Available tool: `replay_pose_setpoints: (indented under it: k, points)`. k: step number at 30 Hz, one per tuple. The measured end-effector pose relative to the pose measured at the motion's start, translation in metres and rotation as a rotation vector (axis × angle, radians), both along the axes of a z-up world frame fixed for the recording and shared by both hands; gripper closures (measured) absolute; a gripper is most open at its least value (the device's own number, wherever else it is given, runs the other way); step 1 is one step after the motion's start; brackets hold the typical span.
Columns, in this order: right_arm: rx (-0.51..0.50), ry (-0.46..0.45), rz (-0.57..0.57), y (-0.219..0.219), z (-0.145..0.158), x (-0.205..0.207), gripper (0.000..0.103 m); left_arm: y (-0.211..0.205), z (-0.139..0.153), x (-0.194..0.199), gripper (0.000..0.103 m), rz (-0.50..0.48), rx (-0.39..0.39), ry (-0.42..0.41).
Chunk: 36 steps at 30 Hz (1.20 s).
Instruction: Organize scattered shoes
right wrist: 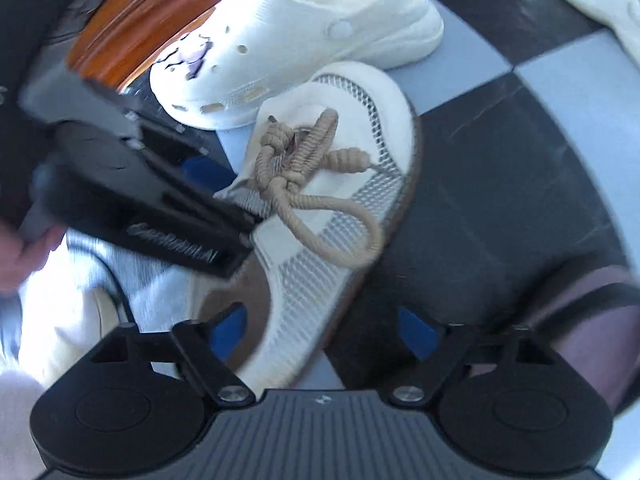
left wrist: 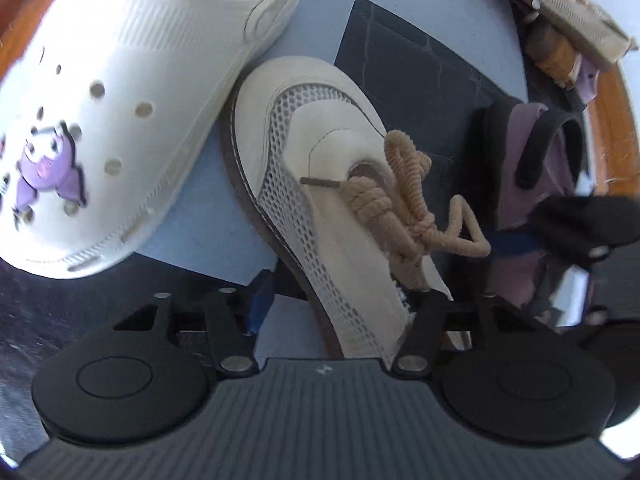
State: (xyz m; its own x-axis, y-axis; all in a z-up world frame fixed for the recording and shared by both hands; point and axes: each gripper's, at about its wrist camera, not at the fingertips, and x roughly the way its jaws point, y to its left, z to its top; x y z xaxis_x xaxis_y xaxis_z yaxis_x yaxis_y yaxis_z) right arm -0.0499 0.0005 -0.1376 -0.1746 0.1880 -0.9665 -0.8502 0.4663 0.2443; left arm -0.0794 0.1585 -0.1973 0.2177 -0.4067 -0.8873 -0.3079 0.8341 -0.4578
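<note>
We work over the sneaker (left wrist: 320, 200), which lies on the checkered floor (left wrist: 420, 60) with its toe touching the clog (left wrist: 120, 120). The left gripper (left wrist: 336, 304) straddles the sneaker's rear, jaws part open around the heel; we cannot tell whether the pads press it. The right gripper (right wrist: 324, 332) stands part open above the heel collar, its left finger over the opening, gripping nothing visible. We judge both are set there to lift the sneaker clear of the clog.
</note>
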Motion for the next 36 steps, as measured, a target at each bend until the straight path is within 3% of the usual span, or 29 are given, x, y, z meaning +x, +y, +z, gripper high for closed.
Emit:
replay_pose_setpoints:
  k: [1,2,3,5,7,10,13,15,18,20,21,23,24,27,30,31,36]
  points:
    - [0.001,0.009,-0.016,-0.001,-0.008,-0.002,0.052,0.001,-0.001,-0.002,0.046,0.006,-0.042,-0.001]
    - [0.006,0.007,-0.024,-0.002,-0.011,-0.004,0.052,0.003,-0.002,-0.004,0.046,0.012,-0.083,-0.003]
    - [0.018,0.0,-0.025,-0.005,-0.011,-0.006,0.053,0.004,-0.003,-0.005,0.038,0.017,-0.125,-0.004]
    - [0.019,-0.013,0.014,-0.007,-0.008,-0.009,0.059,0.006,-0.003,-0.009,0.038,0.024,-0.19,-0.007]
    - [0.01,-0.014,0.001,-0.009,-0.004,-0.006,0.07,0.003,0.007,-0.011,0.038,0.006,-0.149,-0.012]
    - [-0.005,-0.01,-0.01,-0.012,-0.001,-0.004,0.074,0.0,0.028,-0.017,0.038,-0.022,-0.106,-0.052]
    - [-0.004,0.03,-0.102,-0.021,0.003,0.009,0.077,0.006,0.05,-0.02,0.038,0.015,-0.018,-0.116]
    - [0.008,0.108,-0.235,-0.029,0.003,0.03,0.077,0.006,0.064,-0.019,0.038,-0.002,0.056,-0.142]
    - [0.0,0.134,-0.341,-0.035,0.0,0.047,0.069,0.002,0.072,-0.019,0.037,-0.011,0.092,-0.154]
    - [0.024,0.057,-0.286,-0.027,0.003,0.04,0.065,-0.001,0.071,-0.019,0.037,-0.008,0.069,-0.152]
    - [0.036,0.002,-0.236,-0.022,0.005,0.034,0.069,-0.001,0.07,-0.02,0.037,-0.005,0.06,-0.145]
    - [0.055,-0.022,-0.195,-0.019,0.009,0.029,0.082,0.002,0.066,-0.022,0.036,-0.003,0.057,-0.134]
    - [0.063,-0.026,-0.179,-0.018,0.011,0.028,0.084,0.003,0.067,-0.025,0.036,0.001,0.056,-0.131]
    - [0.128,0.074,-0.236,-0.034,0.02,0.043,0.094,0.008,0.068,-0.033,0.036,0.026,0.055,-0.128]
    - [0.336,0.177,-0.231,-0.058,0.051,0.062,0.096,0.028,0.071,-0.044,0.033,0.112,0.028,-0.15]
    - [0.362,0.174,-0.225,-0.061,0.058,0.067,0.096,0.032,0.07,-0.045,0.033,0.127,0.021,-0.15]
    - [0.233,0.036,-0.159,-0.045,0.064,0.063,0.093,0.039,0.068,-0.045,0.033,0.137,0.05,-0.137]
